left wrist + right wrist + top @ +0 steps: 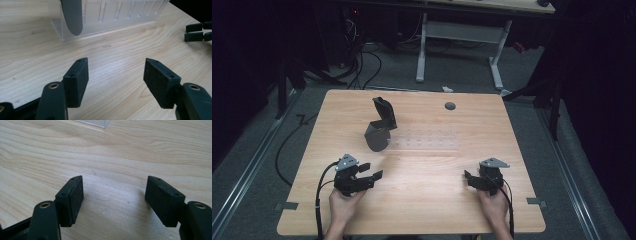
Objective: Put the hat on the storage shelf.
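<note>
On the wooden table (pixel 422 200), a clear acrylic slotted rack (pixel 110 18) lies near the middle, and a dark grey curved piece (pixel 381 131) stands in its left end. The left gripper (pixel 371 170) rests near the front edge with jaws spread wide and nothing between them, pointing toward the rack, which lies ahead of it and apart. The right gripper (pixel 468 178) rests at the front right, jaws also wide and empty, well apart from the rack, whose corner (pixel 93 123) shows ahead.
</note>
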A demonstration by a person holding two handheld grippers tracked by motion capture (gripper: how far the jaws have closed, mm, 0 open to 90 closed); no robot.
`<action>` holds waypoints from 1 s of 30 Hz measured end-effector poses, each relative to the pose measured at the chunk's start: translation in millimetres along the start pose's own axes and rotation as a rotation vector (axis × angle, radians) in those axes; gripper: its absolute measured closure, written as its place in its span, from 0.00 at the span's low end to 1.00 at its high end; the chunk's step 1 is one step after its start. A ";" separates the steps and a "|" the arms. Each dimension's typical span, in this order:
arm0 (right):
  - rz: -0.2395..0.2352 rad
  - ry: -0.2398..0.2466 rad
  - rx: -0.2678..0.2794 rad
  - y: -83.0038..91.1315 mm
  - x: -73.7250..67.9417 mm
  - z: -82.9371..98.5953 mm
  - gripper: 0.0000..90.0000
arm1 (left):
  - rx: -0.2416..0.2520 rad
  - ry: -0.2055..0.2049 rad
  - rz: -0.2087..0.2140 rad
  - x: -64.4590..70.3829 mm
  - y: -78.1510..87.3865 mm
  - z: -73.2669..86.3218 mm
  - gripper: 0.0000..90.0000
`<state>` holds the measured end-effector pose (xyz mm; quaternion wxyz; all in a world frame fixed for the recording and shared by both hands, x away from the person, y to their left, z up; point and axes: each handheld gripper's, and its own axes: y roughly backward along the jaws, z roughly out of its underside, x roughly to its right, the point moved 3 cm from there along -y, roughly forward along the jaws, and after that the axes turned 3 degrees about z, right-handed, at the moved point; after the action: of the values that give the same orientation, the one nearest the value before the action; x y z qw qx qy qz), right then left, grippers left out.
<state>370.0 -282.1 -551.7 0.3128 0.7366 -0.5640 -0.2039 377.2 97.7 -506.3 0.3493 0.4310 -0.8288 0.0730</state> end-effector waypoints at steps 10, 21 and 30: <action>-0.001 0.001 0.001 -0.1 0.0 0.0 0.35 | -0.023 -0.007 -0.024 -3.8 -9.1 8.7 0.42; -0.002 0.002 0.001 0.0 0.1 0.0 0.35 | -0.054 -0.061 -0.072 -10.2 -23.0 21.4 0.41; -0.003 0.002 0.001 -0.1 0.1 0.0 0.34 | -0.044 -0.119 -0.153 -21.9 -34.7 32.3 0.41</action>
<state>370.0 -282.1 -551.7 0.3127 0.7376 -0.5628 -0.2035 395.5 77.2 -550.7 0.3135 0.4890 -0.8140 0.0024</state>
